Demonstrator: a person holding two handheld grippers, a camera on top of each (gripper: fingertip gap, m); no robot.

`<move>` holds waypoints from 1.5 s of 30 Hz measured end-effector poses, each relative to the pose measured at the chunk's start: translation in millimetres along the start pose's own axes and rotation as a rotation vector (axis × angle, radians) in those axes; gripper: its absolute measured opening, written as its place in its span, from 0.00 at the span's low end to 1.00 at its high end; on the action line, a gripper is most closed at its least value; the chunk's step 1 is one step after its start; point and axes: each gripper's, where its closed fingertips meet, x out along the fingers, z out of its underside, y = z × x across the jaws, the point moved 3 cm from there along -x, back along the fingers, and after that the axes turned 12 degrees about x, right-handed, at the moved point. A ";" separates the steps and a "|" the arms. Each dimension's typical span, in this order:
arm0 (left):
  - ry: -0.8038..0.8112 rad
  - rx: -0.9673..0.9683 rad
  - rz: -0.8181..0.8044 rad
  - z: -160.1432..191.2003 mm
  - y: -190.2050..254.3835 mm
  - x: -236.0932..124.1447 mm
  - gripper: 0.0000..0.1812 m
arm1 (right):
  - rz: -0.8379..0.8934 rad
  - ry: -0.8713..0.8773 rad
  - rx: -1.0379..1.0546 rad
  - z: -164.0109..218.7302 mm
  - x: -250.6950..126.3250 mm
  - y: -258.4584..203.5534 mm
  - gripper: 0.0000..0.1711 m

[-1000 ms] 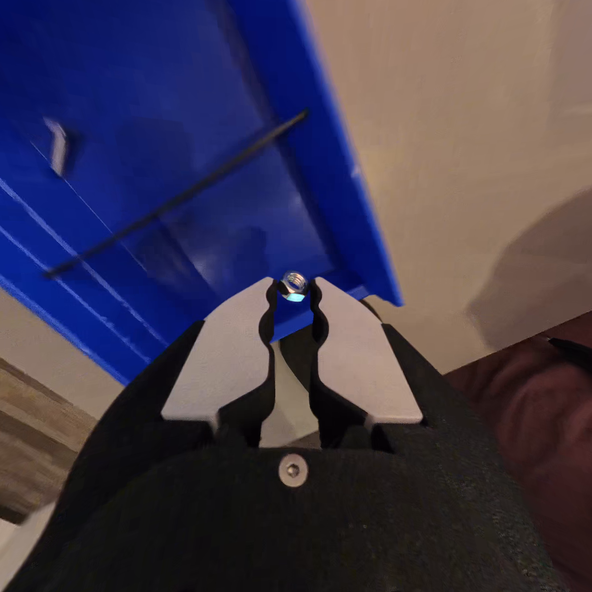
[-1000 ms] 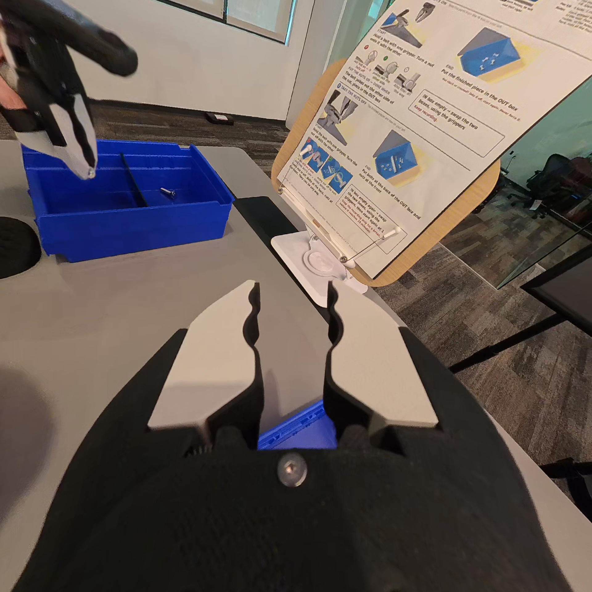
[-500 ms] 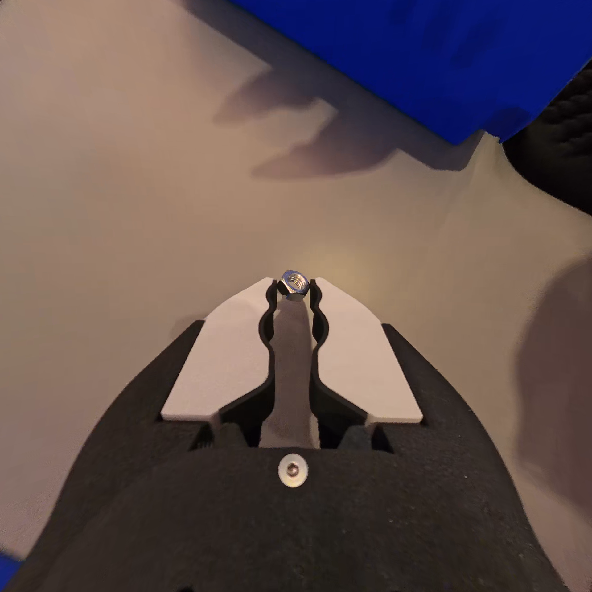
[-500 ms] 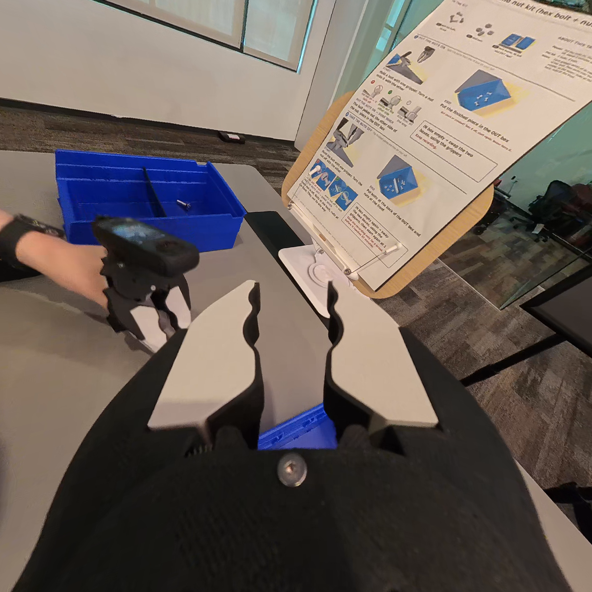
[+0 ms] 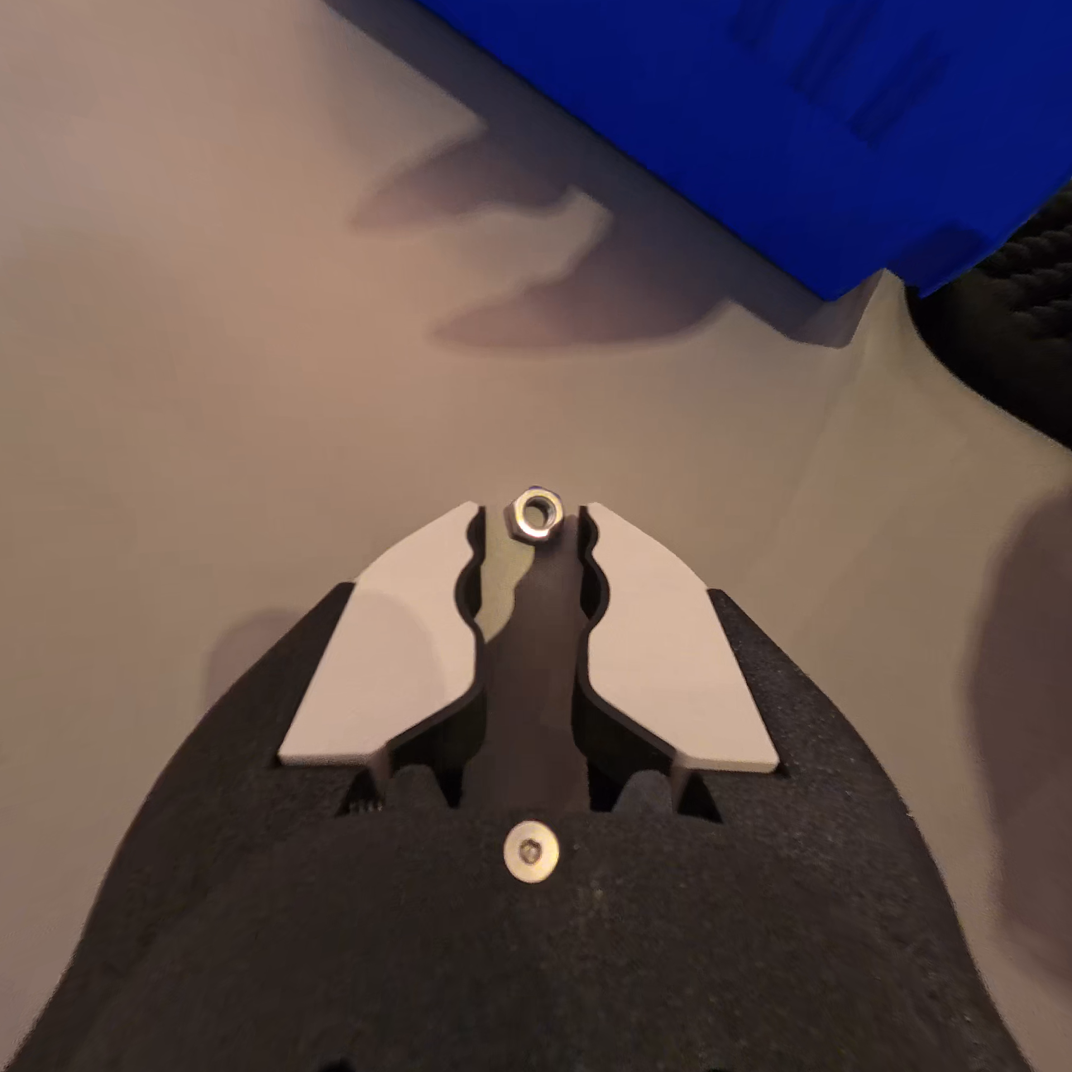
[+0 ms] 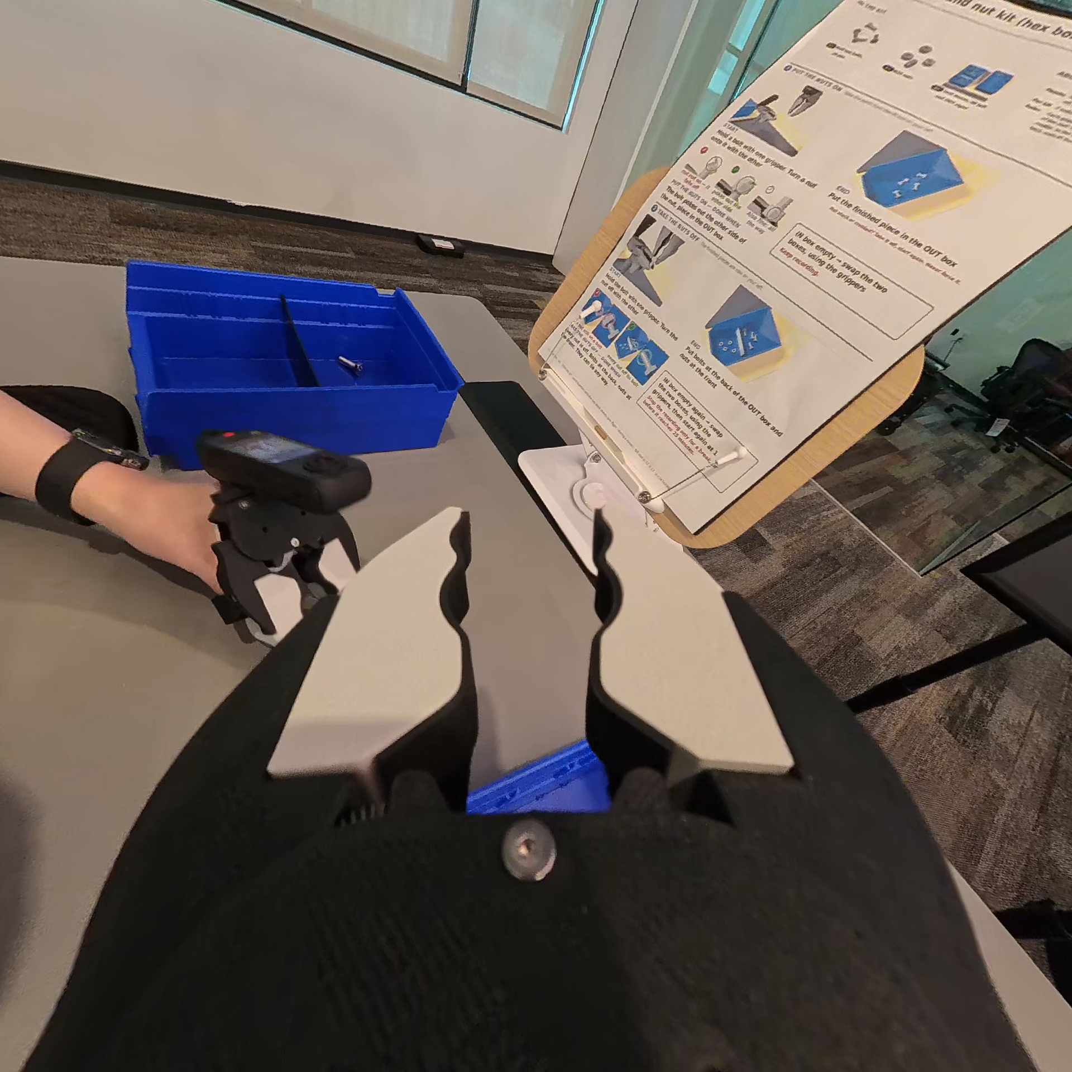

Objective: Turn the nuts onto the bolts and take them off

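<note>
Blue plastic formed the divided bin (image 6: 290, 371) on the grey counter (image 6: 87, 667); a dark divider (image 6: 299, 342) split it into two compartments, and a single bolt (image 6: 350, 364) lay in the right-hand one, while the left one looked empty as far as could be seen; a corner of the same blue showed in the left wrist view (image 5: 783, 133), and another blue bin edge (image 6: 539, 777) peeked out beneath the right hand-held gripper (image 6: 528, 539). An instruction sheet (image 6: 812, 249) with printed text and small pictures stood propped on a wooden board (image 6: 812, 493) with a white base (image 6: 557, 481), at the counter's far right edge.

The left hand-held gripper (image 5: 531, 513) pointed steeply down at the counter, its jaws parted; the small steel nut (image 5: 532, 516) lay on the counter between the fingertips, touching neither, so it was released. From the right wrist view the left hand-held gripper (image 6: 278, 609) sat low by the counter, just in front of the bin, held by a hand (image 6: 156, 522) with a black wristband (image 6: 58, 481), and a black camera unit (image 6: 284, 470) rode on top; the right hand-held gripper was open and empty, raised above the counter and aimed toward the sheet's base.
</note>
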 end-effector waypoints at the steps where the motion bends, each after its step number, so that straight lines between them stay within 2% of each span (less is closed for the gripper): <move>1: 0.020 0.007 -0.021 -3.0 -0.9 -4.0 0.18 | 0.003 -0.001 -0.006 0.1 -0.8 0.0 0.24; 4: 0.105 0.052 -0.107 -30.2 -2.7 -43.3 0.19 | 0.014 0.006 -0.011 -0.6 -5.8 1.2 0.24; 8: 0.177 0.059 -0.284 -64.3 -29.3 -143.9 0.18 | 0.025 0.052 0.000 -6.4 -11.7 4.0 0.24; 11: 0.006 -0.005 -0.469 -41.0 -81.7 -213.3 0.16 | 0.022 0.051 0.007 -6.6 -10.8 3.9 0.24; 15: -0.414 -0.113 -0.551 35.3 -156.5 -262.4 0.14 | 0.025 0.007 -0.005 -1.9 -1.5 1.7 0.24; 18: -0.649 -0.120 -0.524 91.2 -198.3 -268.5 0.13 | 0.025 -0.040 -0.031 3.5 7.8 -1.9 0.24; 20: -0.779 -0.083 -0.432 122.1 -210.0 -260.8 0.13 | 0.032 -0.072 -0.054 7.7 12.8 -2.8 0.25; 21: -0.855 -0.044 -0.436 135.9 -218.4 -260.7 0.14 | 0.035 -0.085 -0.061 9.6 14.9 -2.9 0.25; 26: -0.988 0.049 -0.308 175.9 -232.8 -238.5 0.18 | 0.046 -0.120 -0.071 15.4 23.2 -0.3 0.25; 34: -1.107 0.065 -0.258 202.7 -249.6 -231.4 0.18 | 0.054 -0.176 -0.065 26.1 36.2 4.6 0.25; 38: -1.115 0.067 -0.246 204.8 -252.2 -228.5 0.15 | 0.046 -0.207 -0.074 31.0 42.2 2.5 0.25; 39: -1.111 0.048 -0.231 205.5 -250.3 -227.9 0.11 | 0.046 -0.212 -0.079 31.7 42.8 2.0 0.25; 42: -1.119 0.039 -0.219 206.7 -246.8 -230.1 0.11 | 0.042 -0.215 -0.086 31.8 43.4 0.7 0.25; 45: -1.098 0.077 -0.280 197.8 -246.9 -239.9 0.10 | 0.032 -0.206 -0.083 30.6 44.3 -0.9 0.25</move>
